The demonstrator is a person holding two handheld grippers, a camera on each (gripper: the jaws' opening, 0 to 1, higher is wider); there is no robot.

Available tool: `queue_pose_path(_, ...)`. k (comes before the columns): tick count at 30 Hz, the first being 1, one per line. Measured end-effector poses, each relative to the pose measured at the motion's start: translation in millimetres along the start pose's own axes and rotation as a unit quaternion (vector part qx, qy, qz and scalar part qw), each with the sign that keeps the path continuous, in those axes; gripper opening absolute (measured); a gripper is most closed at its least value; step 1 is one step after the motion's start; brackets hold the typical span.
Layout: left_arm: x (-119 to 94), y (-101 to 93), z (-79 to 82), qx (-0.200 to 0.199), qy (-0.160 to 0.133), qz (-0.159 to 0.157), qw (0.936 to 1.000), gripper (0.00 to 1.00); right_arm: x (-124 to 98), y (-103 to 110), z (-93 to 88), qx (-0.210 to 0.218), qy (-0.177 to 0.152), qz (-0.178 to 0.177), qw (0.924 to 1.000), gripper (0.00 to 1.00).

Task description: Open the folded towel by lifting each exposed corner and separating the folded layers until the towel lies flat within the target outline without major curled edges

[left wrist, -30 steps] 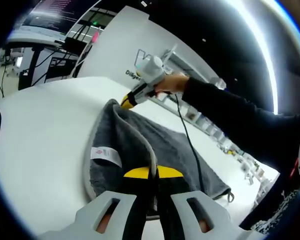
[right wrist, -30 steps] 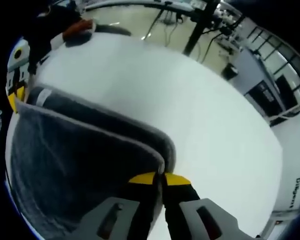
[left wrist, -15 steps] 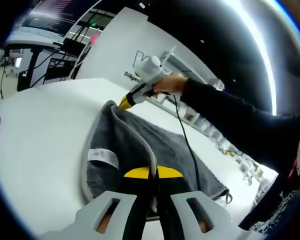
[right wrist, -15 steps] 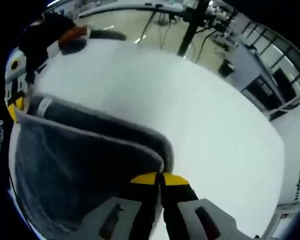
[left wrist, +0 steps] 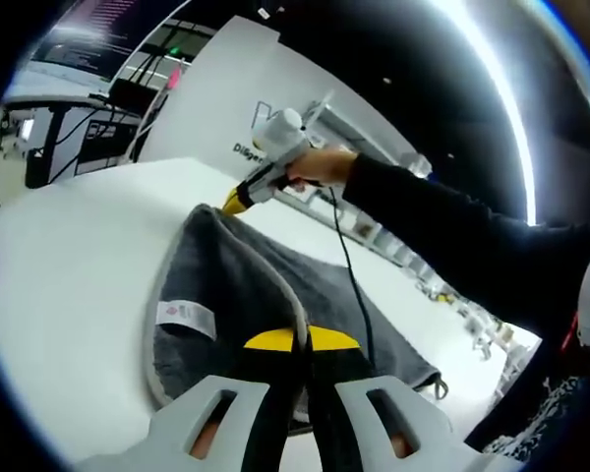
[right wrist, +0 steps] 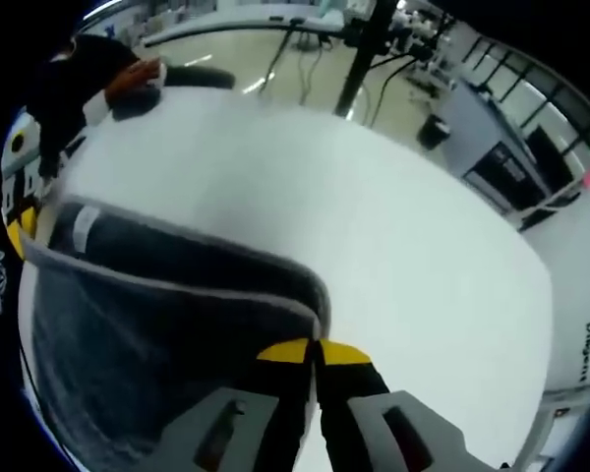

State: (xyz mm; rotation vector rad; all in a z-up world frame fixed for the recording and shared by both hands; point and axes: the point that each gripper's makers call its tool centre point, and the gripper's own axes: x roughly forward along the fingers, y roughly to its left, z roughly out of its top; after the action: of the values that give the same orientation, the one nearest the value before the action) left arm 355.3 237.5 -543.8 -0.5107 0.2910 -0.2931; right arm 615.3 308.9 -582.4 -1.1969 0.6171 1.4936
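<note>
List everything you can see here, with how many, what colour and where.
towel: one, grey with a pale border, on the table, one edge lifted at both ends
label: one, white, sewn on the towel's near side
table: one, white, under the towel
cable: one, dark, hanging across the towel
left gripper: one, grey with yellow tips, fingers shut on the towel's edge
right gripper: one, same colours, fingers shut on the far corner
sleeve: one, dark, reaching to the right gripper

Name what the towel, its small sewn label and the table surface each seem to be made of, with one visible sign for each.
Towel: likely grey terry cloth; fuzzy, drapes softly, paler hemmed edge.
Label: probably thin woven or printed fabric; flat, white.
Table: smooth matte white, perhaps laminate or a cover; cannot tell which.
</note>
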Motion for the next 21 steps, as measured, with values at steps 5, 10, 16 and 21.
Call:
queue_pose_path(5,1.5,-9.4,-0.1,0.004,0.001,-0.010,0.9999,0.00,-7.9,-3.0,1.6,0.000,-0.006,-0.012,0.9999,0.00)
queue_pose_path(10,1.6,-15.1,0.4,0.009,0.004,-0.019,0.9998,0.00,-18.5,-5.3,4.1,0.013,-0.019,-0.019,0.9996,0.00)
queue_pose_path(16,1.4,-22.8,5.1,0.018,0.000,-0.030,0.9994,0.00,-25.1,-5.5,0.9,0.019,-0.024,-0.029,0.9991,0.00)
queue_pose_path(21,0.9,-28.4,8.3,0.024,-0.002,-0.037,0.9990,0.00,-34.4,-6.3,3.2,0.023,-0.040,-0.039,0.9982,0.00)
